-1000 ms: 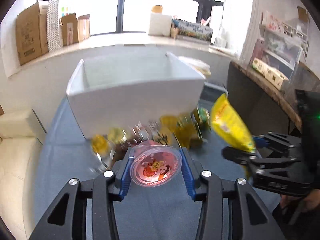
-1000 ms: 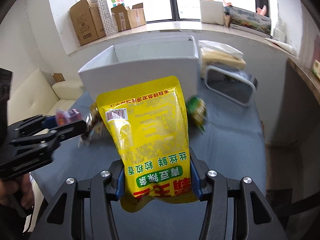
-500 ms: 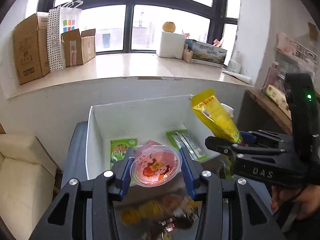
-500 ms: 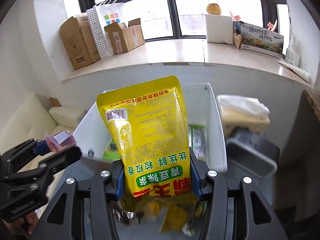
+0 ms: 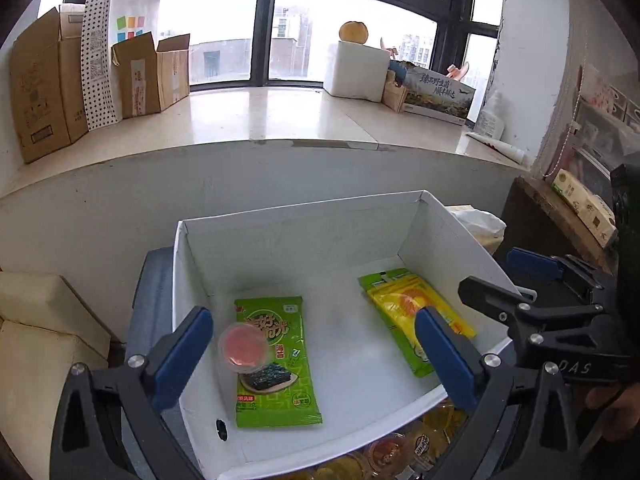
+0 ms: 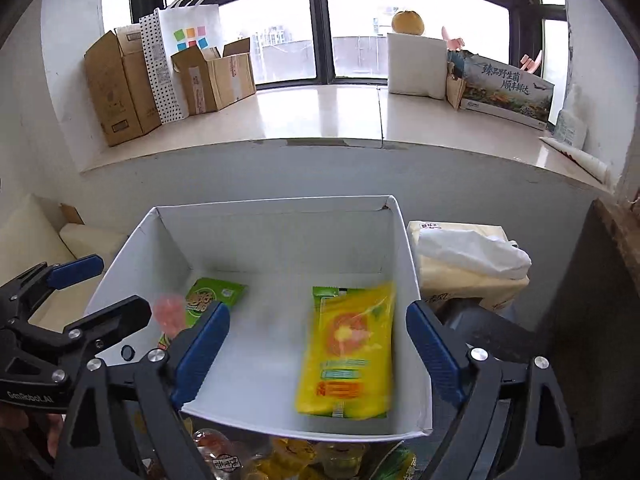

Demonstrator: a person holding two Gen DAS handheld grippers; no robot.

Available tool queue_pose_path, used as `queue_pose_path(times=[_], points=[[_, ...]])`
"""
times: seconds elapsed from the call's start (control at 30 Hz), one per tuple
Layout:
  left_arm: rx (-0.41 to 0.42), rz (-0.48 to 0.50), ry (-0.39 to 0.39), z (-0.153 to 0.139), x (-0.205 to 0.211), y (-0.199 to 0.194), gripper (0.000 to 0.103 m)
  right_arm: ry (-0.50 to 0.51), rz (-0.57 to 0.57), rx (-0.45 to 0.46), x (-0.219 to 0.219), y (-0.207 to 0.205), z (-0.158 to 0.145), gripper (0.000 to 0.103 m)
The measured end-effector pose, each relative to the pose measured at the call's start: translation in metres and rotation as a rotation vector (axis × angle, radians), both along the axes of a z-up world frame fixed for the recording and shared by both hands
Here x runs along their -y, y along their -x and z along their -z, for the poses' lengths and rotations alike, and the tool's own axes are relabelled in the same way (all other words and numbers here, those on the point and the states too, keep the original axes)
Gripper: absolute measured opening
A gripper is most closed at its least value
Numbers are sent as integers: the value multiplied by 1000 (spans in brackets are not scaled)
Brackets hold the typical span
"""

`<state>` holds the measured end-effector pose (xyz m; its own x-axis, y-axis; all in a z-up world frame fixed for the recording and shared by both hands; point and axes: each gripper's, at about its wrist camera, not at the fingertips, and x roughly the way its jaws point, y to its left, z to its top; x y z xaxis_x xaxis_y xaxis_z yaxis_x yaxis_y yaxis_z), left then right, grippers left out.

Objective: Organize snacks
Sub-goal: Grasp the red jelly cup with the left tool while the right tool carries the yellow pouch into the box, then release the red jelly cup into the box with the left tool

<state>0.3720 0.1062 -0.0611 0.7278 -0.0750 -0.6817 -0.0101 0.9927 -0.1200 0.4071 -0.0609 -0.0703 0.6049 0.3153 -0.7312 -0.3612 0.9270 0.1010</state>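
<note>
A white box [image 5: 304, 236] [image 6: 276, 216] stands open below both grippers. My left gripper [image 5: 316, 348] is open above its near edge. A pink jelly cup [image 5: 243, 347] lies in the box on a green seaweed pack [image 5: 276, 364]. My right gripper [image 6: 318, 352] is open above the box too. A yellow snack bag [image 6: 348, 348] lies blurred in the box's right half, over a green pack [image 6: 326, 292]; it also shows in the left wrist view [image 5: 420, 316]. The jelly cup [image 6: 170, 312] looks blurred in the right wrist view.
Several loose snacks [image 6: 288, 456] lie on the table in front of the box. A tissue pack [image 6: 468, 264] sits right of the box. Cardboard boxes [image 5: 44, 80] and a white foam block [image 5: 356, 72] stand on the window sill behind. A cream sofa [image 5: 36, 332] is at left.
Both grippers have risen over the box and opened. The jelly cup dropped from the left one onto the seaweed pack. The yellow bag dropped from the right one into the box's right half.
</note>
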Motion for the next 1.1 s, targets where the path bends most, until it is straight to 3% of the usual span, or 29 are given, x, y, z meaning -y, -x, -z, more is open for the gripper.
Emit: queue_pose_path(times=[0.33,0.6,0.87,1.1], points=[[-2,34,-34,0,17,12,103,-45,19,-14,26,12,-4,95],[2,47,-44,5,28,57,103,-88,39,19,77,58,-3,95],[9,57,10,22,52,130,103,-116,60,-64,120,112,43,95],[-17,74,24,45,73,188,103,-156,57,-144,125,114,85,95]])
